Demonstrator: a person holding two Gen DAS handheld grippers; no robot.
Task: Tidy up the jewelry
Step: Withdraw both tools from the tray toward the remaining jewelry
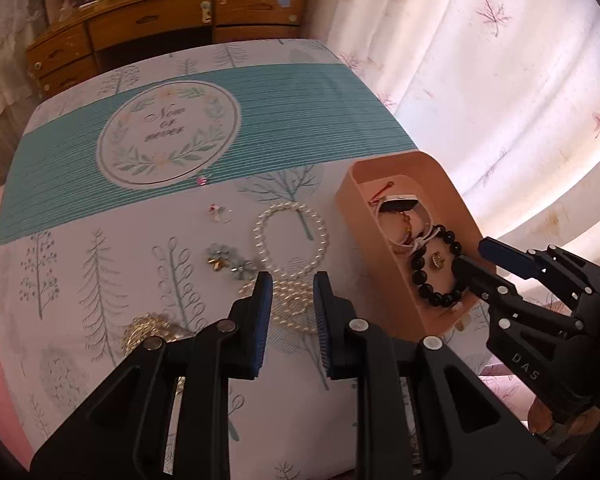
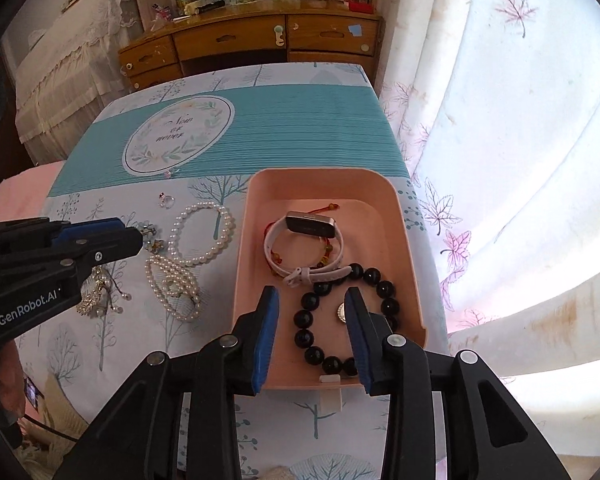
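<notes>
The cloth (image 2: 300, 120) on the bench carries a round wreath badge (image 2: 179, 135) that reads "Now or never" in script. The left tool's body is marked "GenRobot.AI" in the right wrist view, and the right tool's body shows "DAS" in the left wrist view, with the rest of that word out of sight.

The left tool (image 1: 293, 280) tilts steeply down over the loose jewelry on the cloth. Its blue pads stand a little apart with nothing pinched between them; a heap of pearl strands (image 1: 296, 304) lies on the cloth below the tips. Beyond it lies a pearl bracelet (image 1: 290, 240) in a ring, with a flower brooch (image 1: 228, 260) to its left, a small ring (image 1: 220, 213) farther off, and a gold chain piece (image 1: 148, 330) near the left finger.

The right tool (image 2: 312, 300) also points steeply down, over the near end of the pink tray (image 2: 410, 240). Its pads are apart and grip nothing. The black bead bracelet (image 2: 342, 316) lies flat on the tray floor beneath them, with a small gold piece (image 2: 341, 312) inside its loop. Whether the right pad touches the beads cannot be told. Farther in the tray lie a white watch (image 2: 310, 226) and a red cord bracelet (image 2: 324, 209).

The tray sits at the right edge of the bench, just beside the pearls. A wooden desk (image 2: 252, 44) stands behind and a leaf-print curtain (image 2: 500, 120) hangs on the right.
</notes>
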